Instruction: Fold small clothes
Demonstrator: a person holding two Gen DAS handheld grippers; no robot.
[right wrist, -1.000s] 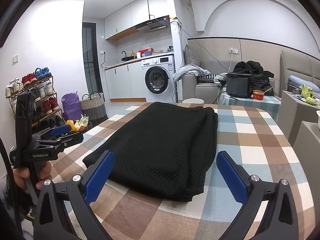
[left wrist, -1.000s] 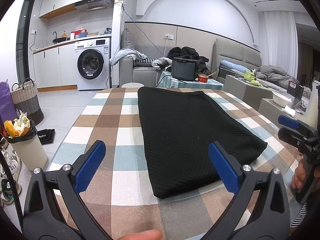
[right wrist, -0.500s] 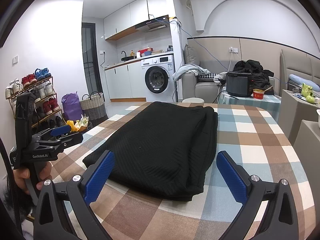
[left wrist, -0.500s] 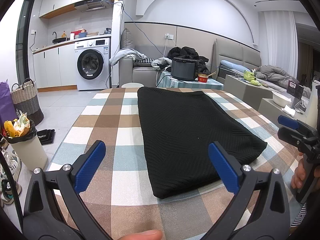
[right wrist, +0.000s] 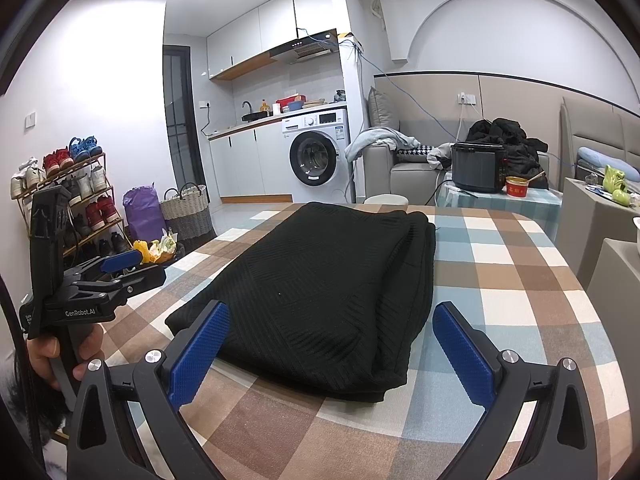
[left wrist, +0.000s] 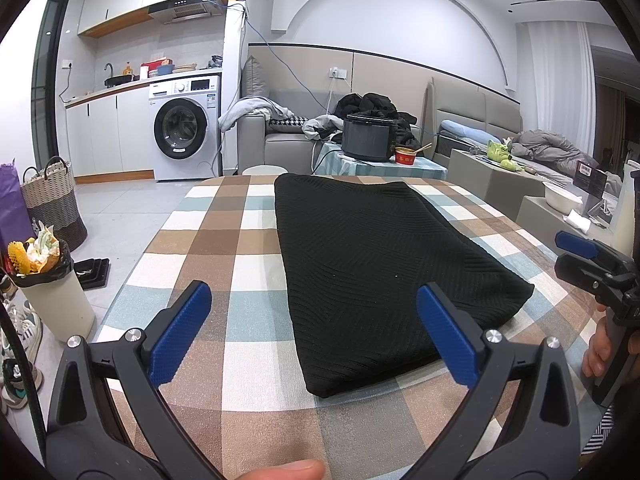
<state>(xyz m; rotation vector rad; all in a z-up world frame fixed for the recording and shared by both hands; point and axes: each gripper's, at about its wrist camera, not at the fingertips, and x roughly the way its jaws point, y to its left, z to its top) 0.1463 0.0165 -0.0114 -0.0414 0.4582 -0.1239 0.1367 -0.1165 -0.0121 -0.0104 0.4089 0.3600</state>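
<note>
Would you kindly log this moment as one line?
left claw: open, empty | right claw: open, empty | black garment: folded, flat on table | contact: none

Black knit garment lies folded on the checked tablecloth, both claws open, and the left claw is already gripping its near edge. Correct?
Not quite. The left claw grips nothing: in the left wrist view its fingers stand spread above the cloth, short of the garment. The rest holds; the right claw is open too.

bare checked tablecloth (left wrist: 224, 240) lies open either side of the folded black knit garment (left wrist: 372, 256); its far end seems unobstructed.
</note>
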